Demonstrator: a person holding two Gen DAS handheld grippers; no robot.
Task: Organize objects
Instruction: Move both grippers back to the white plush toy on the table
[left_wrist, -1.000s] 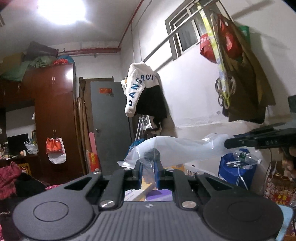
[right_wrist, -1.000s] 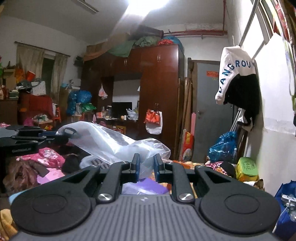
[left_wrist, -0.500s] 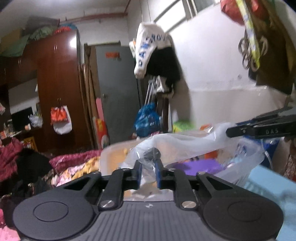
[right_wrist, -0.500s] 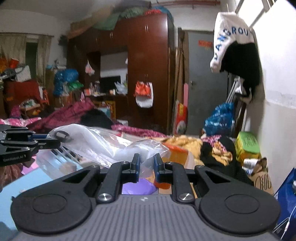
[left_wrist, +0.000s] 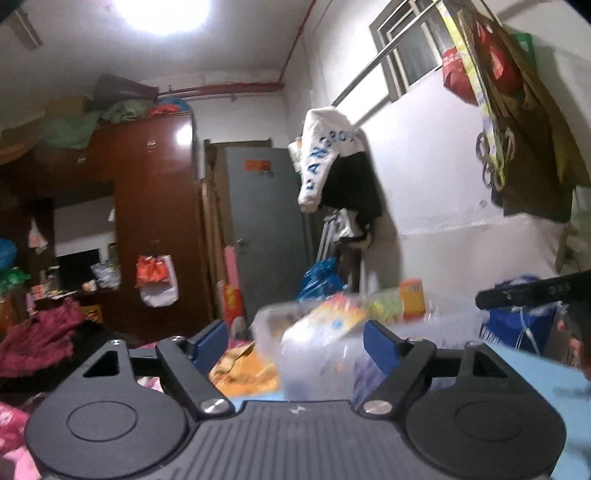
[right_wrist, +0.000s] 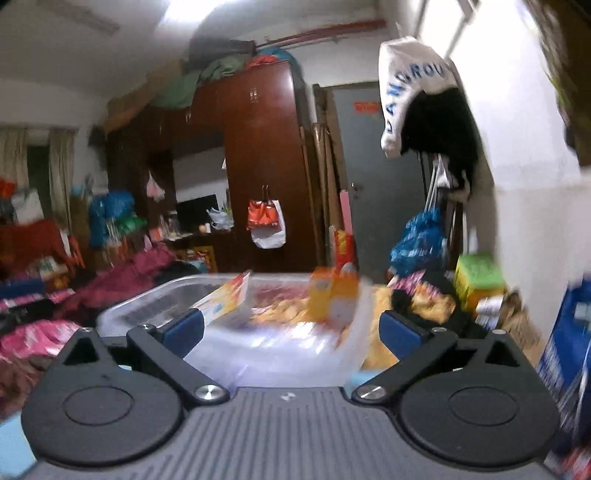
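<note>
Right wrist view | right gripper (right_wrist: 291, 328) and left gripper (left_wrist: 295, 339) spread wide, empty | clear plastic bag (right_wrist: 280, 350) lies free by clear bin (right_wrist: 147, 302) | advice: back away slowly, avoid snagging it.

There's a clear plastic storage bin (right_wrist: 155, 306), open on top, sitting on a light blue tabletop (left_wrist: 524, 369). A crumpled clear plastic bag (right_wrist: 280, 350) lies slumped against its near side, pretty blurry. Inside the bin an orange and white packet (right_wrist: 225, 297) leans tilted by the left rim, and an orange carton (right_wrist: 332, 295) stands upright toward the right.
</note>
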